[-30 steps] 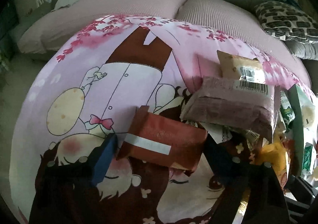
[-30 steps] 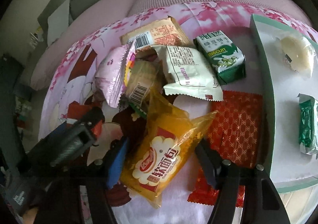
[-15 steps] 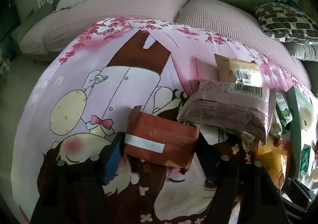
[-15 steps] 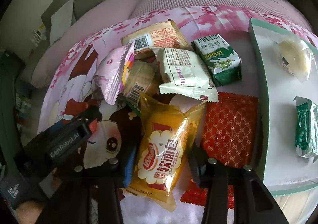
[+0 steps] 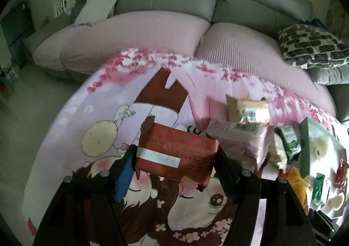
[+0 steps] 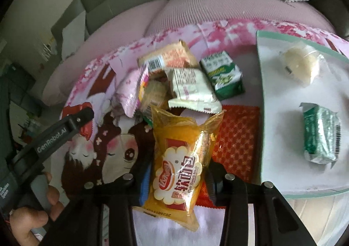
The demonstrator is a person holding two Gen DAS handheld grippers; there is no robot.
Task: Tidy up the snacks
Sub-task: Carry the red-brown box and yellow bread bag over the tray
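Yellow bread packet [image 6: 181,165] lengthwise, away

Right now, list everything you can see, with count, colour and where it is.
red packet: 1, red, between the left gripper's fingers
yellow bread bag: 1, yellow, between the right gripper's fingers
green biscuit box: 1, green-white, beside the tray
pink packet: 1, pink, in the pile
pale wrapper: 1, cream, in the pile
tray: 1, white, green rim, at right
green wrapped snack: 1, on tray
cloth: 1, pink cartoon print
left gripper: 1, black
right gripper: 1, black
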